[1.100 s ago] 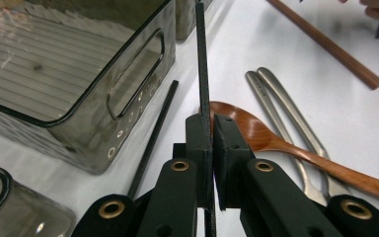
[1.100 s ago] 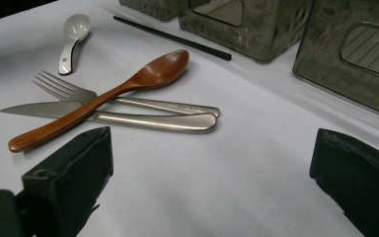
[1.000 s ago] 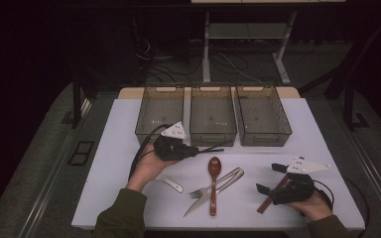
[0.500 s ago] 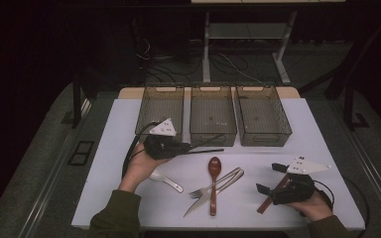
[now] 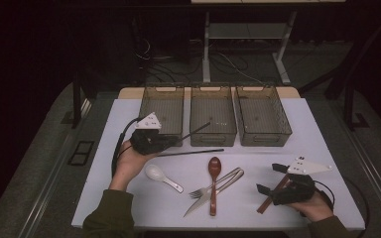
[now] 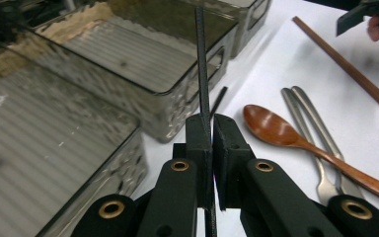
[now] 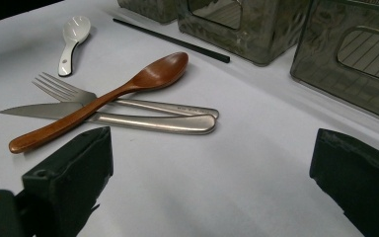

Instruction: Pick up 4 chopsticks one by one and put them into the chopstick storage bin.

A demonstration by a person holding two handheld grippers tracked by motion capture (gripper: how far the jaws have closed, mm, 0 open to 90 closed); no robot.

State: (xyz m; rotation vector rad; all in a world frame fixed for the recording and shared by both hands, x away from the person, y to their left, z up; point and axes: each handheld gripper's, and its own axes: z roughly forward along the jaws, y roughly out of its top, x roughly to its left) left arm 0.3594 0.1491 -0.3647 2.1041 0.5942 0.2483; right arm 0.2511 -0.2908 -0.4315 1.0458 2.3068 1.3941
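Presently the left gripper [image 5: 171,140] is clamping its jaws on a black chopstick [image 6: 201,69], holding it above the counter [image 5: 322,148] so that the stick is slanting over the front wall of the middle bin [image 5: 212,136]. A second black chopstick [image 5: 191,152] is lying flat on the counter just in front of the bins. The right gripper [image 5: 269,178] is resting near the counter's front right, its jaws standing wide apart beside a brown chopstick [image 5: 272,195]. Between the grippers are lying a white ceramic spoon [image 5: 162,177], a wooden spoon [image 5: 213,182], a fork [image 5: 217,182] and a knife [image 5: 201,203], the wooden spoon crossing the two metal pieces.
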